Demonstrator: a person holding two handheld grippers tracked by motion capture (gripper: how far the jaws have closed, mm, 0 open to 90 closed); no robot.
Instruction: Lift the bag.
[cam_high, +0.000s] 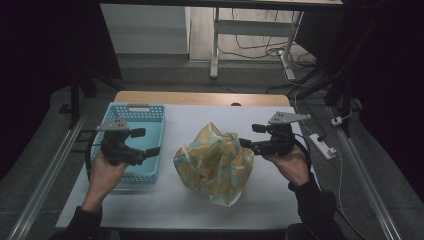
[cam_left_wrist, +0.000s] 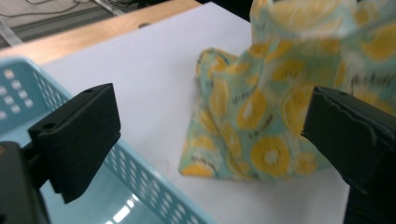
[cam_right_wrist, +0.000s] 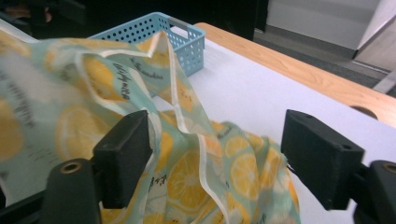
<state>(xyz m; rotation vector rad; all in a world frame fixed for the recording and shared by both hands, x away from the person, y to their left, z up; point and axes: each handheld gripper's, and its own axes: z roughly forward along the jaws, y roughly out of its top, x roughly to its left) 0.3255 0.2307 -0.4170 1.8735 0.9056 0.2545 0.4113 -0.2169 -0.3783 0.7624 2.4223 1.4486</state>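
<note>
High view: your left tool (cam_high: 150, 151) hangs over the near right corner of the pale blue perforated plastic basket (cam_high: 131, 112), jaws parted, nothing between them. Your right tool (cam_high: 246, 143) sits at the right edge of the crumpled thin cloth printed with yellow lemon slices on pale green (cam_high: 215, 162), jaws spread. The cloth lies heaped mid-table, just right of the basket, on the white table (cam_high: 200, 117) with its wooden far edge.

Left gripper view: your left tool (cam_left_wrist: 210, 140) stands wide open and empty. The basket (cam_left_wrist: 28, 88) rim runs under the left jaw; the cloth (cam_left_wrist: 247, 121) rests on the table ahead, partly behind the right jaw, apart from the basket.

Right gripper view: your right tool (cam_right_wrist: 217, 158) is open. Cloth (cam_right_wrist: 187, 177) folds lie loosely between the jaws and drape against the left one; the right jaw stands clear of the fabric, so nothing is clamped. A hemmed edge rises up to the left. The basket (cam_right_wrist: 187, 42) shows beyond the cloth.
</note>
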